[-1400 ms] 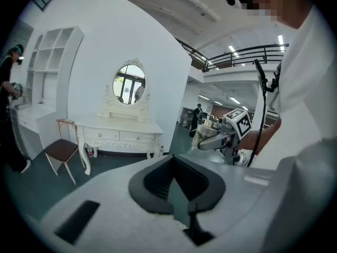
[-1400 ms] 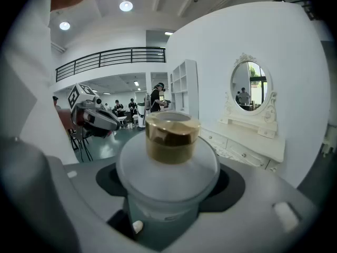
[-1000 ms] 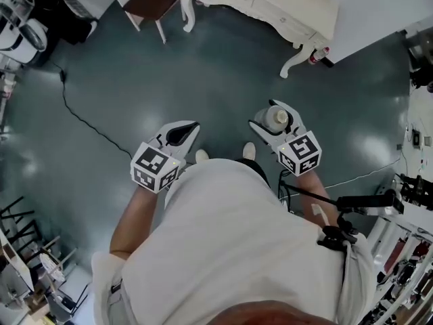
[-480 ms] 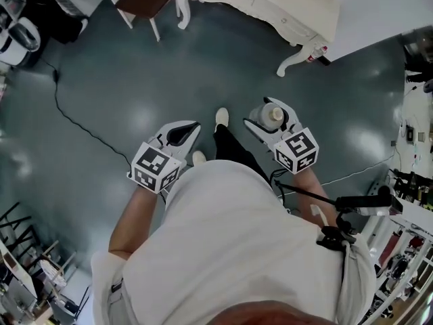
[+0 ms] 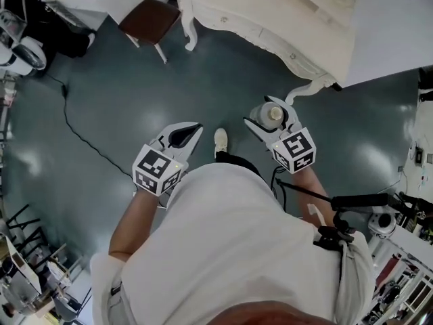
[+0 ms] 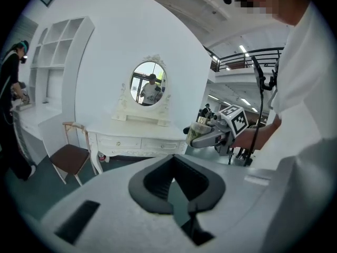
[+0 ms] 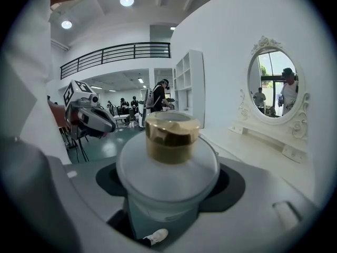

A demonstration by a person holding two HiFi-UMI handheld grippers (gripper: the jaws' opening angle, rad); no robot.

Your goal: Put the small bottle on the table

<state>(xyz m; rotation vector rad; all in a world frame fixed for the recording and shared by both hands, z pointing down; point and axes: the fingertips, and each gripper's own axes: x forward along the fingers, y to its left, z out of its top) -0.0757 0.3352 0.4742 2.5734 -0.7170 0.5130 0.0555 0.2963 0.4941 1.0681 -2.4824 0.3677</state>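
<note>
A white carved surface (image 5: pixel 270 19) fills the upper right of the head view, cut off by the top edge. A brown-seated chair (image 5: pixel 150 20) stands at upper left on the dark teal floor (image 5: pixel 101 87). An oval mirror (image 6: pixel 148 83) rises behind the surface against a white wall. The small bottle (image 7: pixel 167 162), frosted and round-shouldered with a gold cap, is grasped by the right claw (image 5: pixel 270 117) above the floor, centre right. The pads hide its base. The left claw (image 5: pixel 196 126) is clenched on nothing.
</note>
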